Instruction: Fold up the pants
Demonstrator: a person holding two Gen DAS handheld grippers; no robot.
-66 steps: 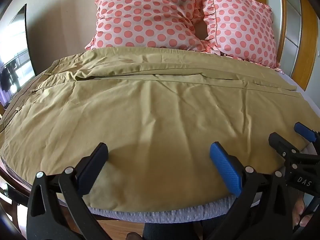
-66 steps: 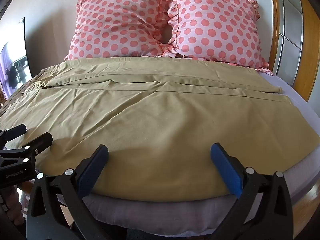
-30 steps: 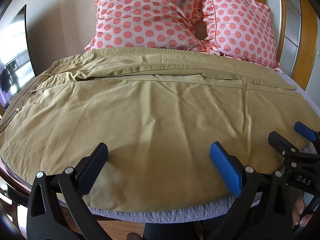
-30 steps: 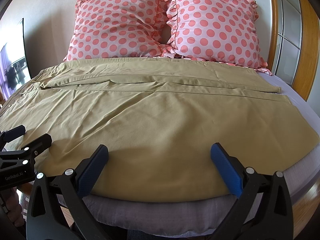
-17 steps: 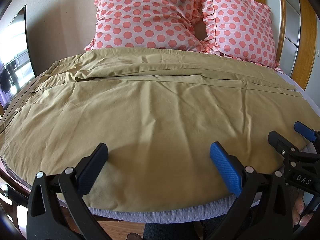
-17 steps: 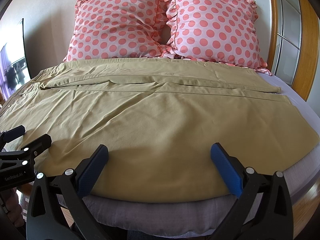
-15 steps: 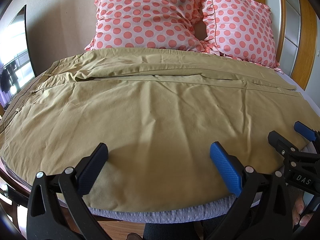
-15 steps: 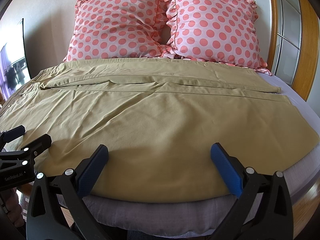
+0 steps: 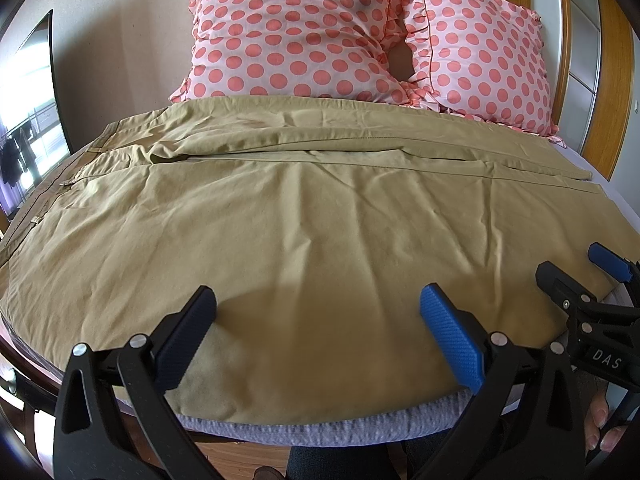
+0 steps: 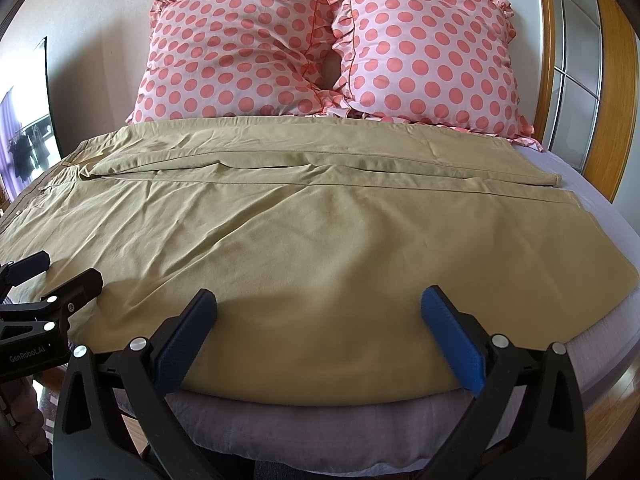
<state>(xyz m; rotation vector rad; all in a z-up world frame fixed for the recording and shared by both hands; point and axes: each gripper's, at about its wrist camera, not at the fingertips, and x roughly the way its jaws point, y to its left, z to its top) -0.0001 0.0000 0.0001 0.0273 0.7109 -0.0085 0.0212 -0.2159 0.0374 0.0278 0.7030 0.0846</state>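
Khaki cotton pants (image 9: 320, 216) lie spread flat across the bed (image 10: 600, 200), waistband left, hems right. Your left claw (image 9: 316, 332) and right claw (image 10: 318, 332) hover wide and empty at the near edge. Soft, light cloth: pinch the near leg's edge.

Khaki pants (image 9: 312, 216), pink pillows (image 10: 280, 52) with coral dots, lilac-grey sheet (image 10: 592, 184).

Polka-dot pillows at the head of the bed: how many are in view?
2. The left pillow and the right pillow lean side by side against the wall, behind the spread-out khaki pants. Nothing suggests another, though one could be hidden behind.
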